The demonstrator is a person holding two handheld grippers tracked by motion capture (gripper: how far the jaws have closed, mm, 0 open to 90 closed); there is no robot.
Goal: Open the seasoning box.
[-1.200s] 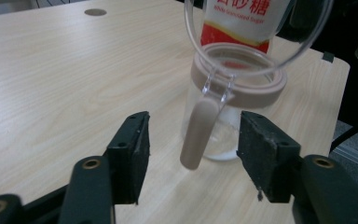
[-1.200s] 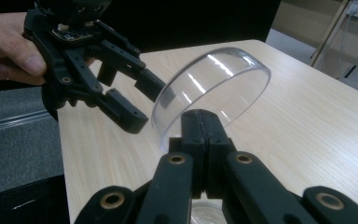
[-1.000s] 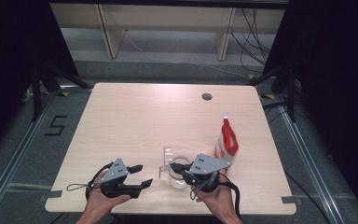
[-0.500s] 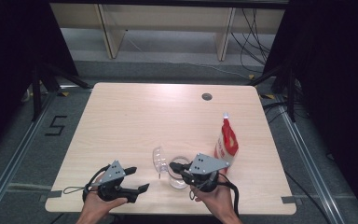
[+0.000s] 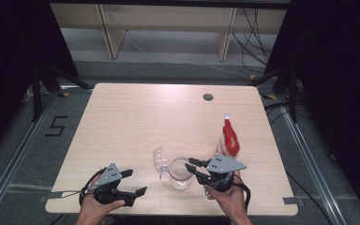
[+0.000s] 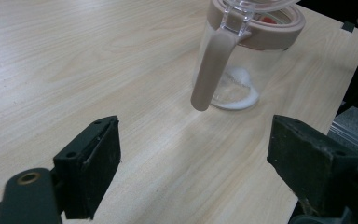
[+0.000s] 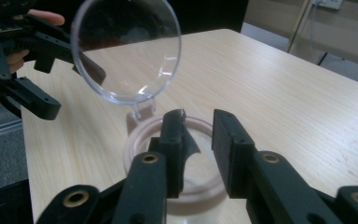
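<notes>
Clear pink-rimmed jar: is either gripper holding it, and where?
Neither: right gripper's jaws have just been opening, pink rim between them unpressed; left gripper stands open, apart.

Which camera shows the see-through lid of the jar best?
The right gripper view: the round clear lid stands open, seen almost whole and close. The high view shows it small, tilted open beside the jar. The left gripper view catches just its bottom edge.
</notes>
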